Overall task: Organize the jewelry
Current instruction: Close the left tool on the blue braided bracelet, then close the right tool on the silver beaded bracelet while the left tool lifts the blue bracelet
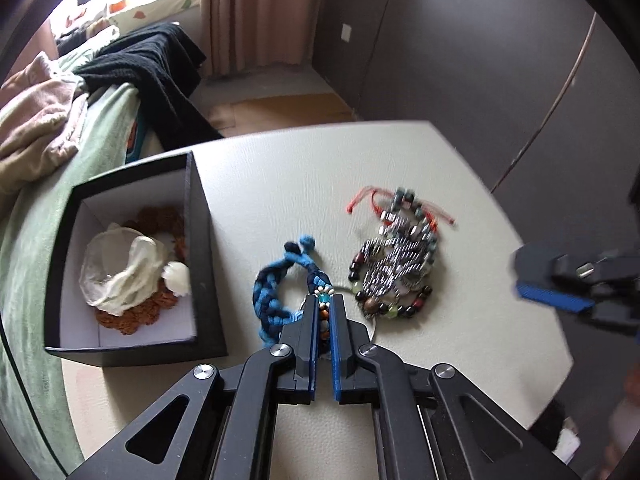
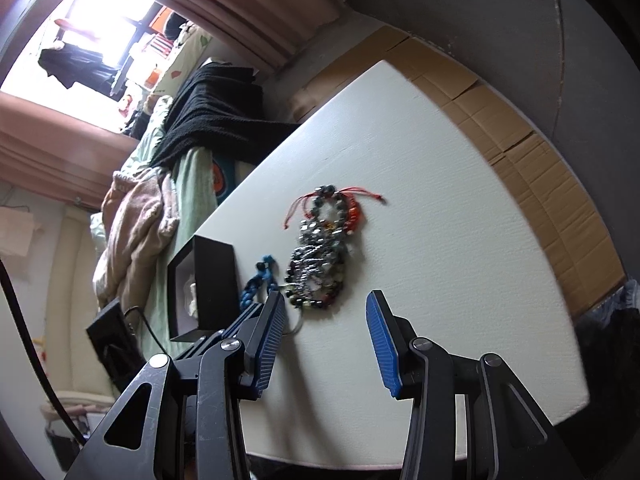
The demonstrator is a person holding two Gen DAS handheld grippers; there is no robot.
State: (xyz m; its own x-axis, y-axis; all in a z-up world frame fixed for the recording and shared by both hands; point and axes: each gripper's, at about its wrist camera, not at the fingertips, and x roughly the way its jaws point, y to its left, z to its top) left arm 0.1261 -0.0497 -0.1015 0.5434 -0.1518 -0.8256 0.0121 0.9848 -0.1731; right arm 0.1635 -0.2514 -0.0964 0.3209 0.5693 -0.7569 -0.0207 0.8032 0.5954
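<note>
My left gripper (image 1: pixel 324 304) is shut on a blue braided bracelet (image 1: pixel 276 292) with coloured beads, at the table surface. A pile of beaded bracelets (image 1: pixel 400 264) with red cords lies just right of it and also shows in the right wrist view (image 2: pixel 320 256). A black jewelry box (image 1: pixel 132 264) with white lining stands at the left and holds a brown bead string and a pale bracelet; it also shows in the right wrist view (image 2: pixel 208 288). My right gripper (image 2: pixel 326 312) is open and empty, above the table near the pile. It appears blurred in the left wrist view (image 1: pixel 568 288).
The white table (image 1: pixel 440 360) has its edge close on the right and front. A bed with green cover, pink blanket and black cloth (image 1: pixel 152 72) lies left of the table. Cardboard (image 2: pixel 520 128) covers the floor beyond the table.
</note>
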